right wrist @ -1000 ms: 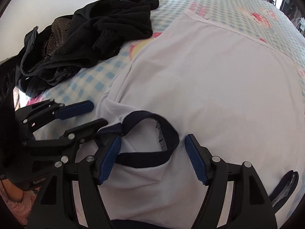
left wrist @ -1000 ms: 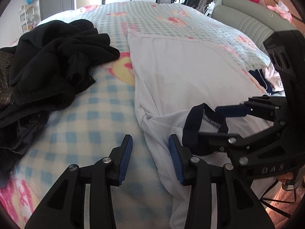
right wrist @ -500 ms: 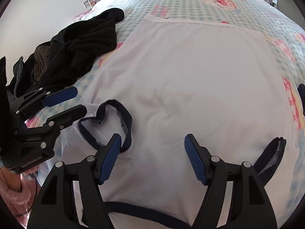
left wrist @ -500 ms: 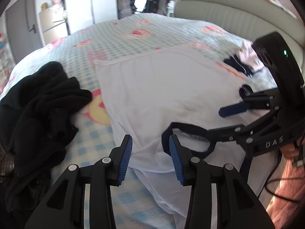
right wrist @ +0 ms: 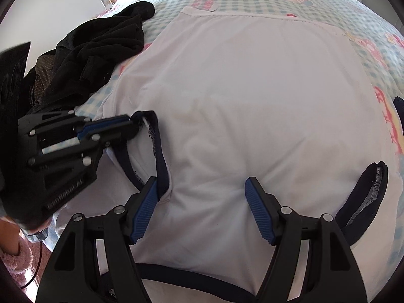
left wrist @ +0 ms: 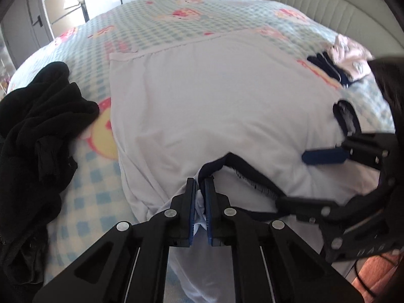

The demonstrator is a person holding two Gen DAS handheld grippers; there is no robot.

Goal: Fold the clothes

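A white T-shirt [left wrist: 214,96] [right wrist: 252,101] with navy trim lies spread flat on the checked bed. My left gripper [left wrist: 199,184] is shut on the white cloth beside the left sleeve's navy cuff [left wrist: 242,166]; the right wrist view shows it [right wrist: 131,125] from the side, pinching that cuff [right wrist: 156,151]. My right gripper [right wrist: 202,194] stands open over the shirt's shoulder area, its left finger touching the left cuff. The right sleeve's navy cuff [right wrist: 363,197] curls up to its right. The navy neckline [right wrist: 189,275] runs below the fingers.
A heap of black clothes [left wrist: 38,131] [right wrist: 101,48] lies on the bed left of the shirt. A folded navy and pink garment [left wrist: 346,60] sits at the right near the padded grey headboard [left wrist: 315,2]. A fuzzy pink sleeve [right wrist: 17,260] shows at the lower left.
My left gripper has shut on the cloth at the left sleeve cuff, having been open before. The right gripper has shifted right along the shoulder line and stays open.
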